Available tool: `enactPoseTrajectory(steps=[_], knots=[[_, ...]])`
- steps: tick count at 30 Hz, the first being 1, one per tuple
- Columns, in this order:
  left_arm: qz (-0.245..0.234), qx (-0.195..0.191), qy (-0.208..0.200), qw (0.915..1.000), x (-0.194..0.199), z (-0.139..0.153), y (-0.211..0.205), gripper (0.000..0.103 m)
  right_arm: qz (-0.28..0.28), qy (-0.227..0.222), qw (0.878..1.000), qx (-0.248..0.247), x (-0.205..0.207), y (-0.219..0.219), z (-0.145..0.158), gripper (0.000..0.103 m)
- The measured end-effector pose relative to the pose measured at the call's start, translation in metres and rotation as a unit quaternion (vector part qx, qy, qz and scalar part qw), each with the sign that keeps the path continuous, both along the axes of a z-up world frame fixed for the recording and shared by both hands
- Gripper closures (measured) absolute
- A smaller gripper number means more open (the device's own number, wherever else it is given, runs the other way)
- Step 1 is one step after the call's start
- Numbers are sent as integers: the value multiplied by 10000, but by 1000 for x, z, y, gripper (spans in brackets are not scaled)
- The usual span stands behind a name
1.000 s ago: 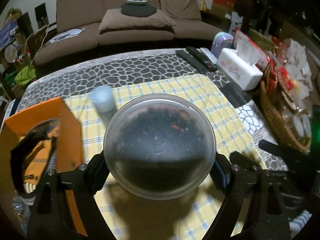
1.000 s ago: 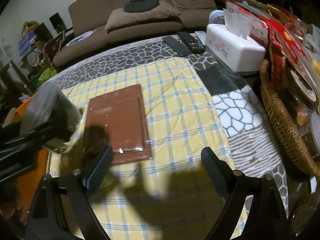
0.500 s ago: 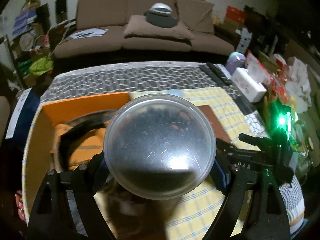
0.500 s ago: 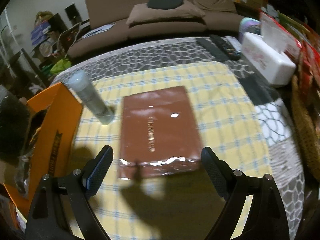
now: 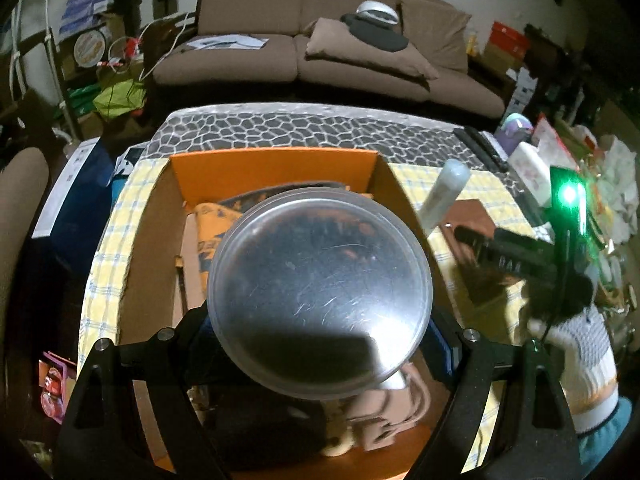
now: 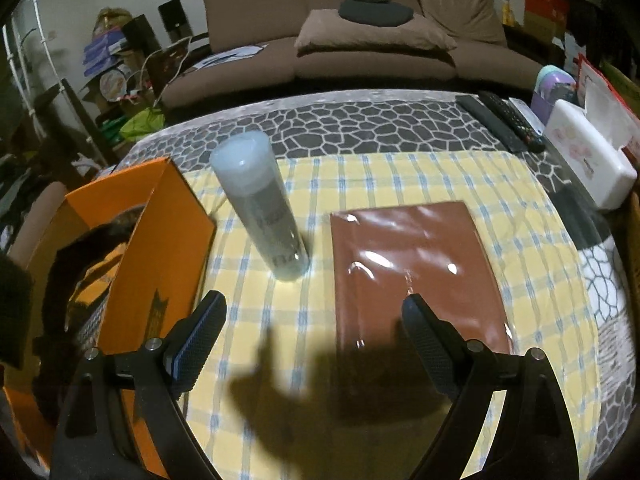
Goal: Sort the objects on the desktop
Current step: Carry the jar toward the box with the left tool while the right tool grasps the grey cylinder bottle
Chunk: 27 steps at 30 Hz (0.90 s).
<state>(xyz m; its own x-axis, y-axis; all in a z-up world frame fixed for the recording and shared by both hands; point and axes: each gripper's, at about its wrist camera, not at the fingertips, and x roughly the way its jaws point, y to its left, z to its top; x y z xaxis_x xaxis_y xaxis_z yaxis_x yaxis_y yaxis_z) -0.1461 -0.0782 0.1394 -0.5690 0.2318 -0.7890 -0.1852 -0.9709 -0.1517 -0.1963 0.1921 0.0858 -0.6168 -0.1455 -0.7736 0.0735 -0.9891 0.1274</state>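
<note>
Left gripper (image 5: 320, 328): jaws clamped on a round clear-lidded container (image 5: 320, 296), held above the open orange box (image 5: 276, 168). Right gripper (image 6: 314, 344): jaws wide apart, empty, over the yellow checked cloth (image 6: 400, 176). Ahead stand an upright bottle (image 6: 260, 208) beside the box and a brown notebook (image 6: 412, 264).

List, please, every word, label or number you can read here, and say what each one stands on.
"DA" plus a blurred third letter, perhaps "S": white letters on the side of the right tool.
Dark label on the clear bottle: blurred, unreadable.
Black print on the orange box: unreadable.
Pink print on the white tissue box: too small to read.
</note>
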Motion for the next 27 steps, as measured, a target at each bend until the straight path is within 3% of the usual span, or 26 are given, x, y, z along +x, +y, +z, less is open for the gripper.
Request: enactPoseTrajectory(steps=[6,15,18,20,27], knots=[[-36,34,-31,10000,-3,-11,-17,20,80,167,9995,241,-26,-10,3,12],[208,219,-145,9994,-16,-14,-53,20,294,317,9989,158,-53,-35,-3,14],[368,290,-175,9988,-19,-14,-66,20,347,266,9988,200,-57,-37,-11,37],[444,343,-194,9982,-20,-14,-73,20,351,232,9990,116,-58,-35,-13,66],[450,428,-116,9980,-15,-7,-78,20,252,244,9994,-27,-52,-23,-4,69]])
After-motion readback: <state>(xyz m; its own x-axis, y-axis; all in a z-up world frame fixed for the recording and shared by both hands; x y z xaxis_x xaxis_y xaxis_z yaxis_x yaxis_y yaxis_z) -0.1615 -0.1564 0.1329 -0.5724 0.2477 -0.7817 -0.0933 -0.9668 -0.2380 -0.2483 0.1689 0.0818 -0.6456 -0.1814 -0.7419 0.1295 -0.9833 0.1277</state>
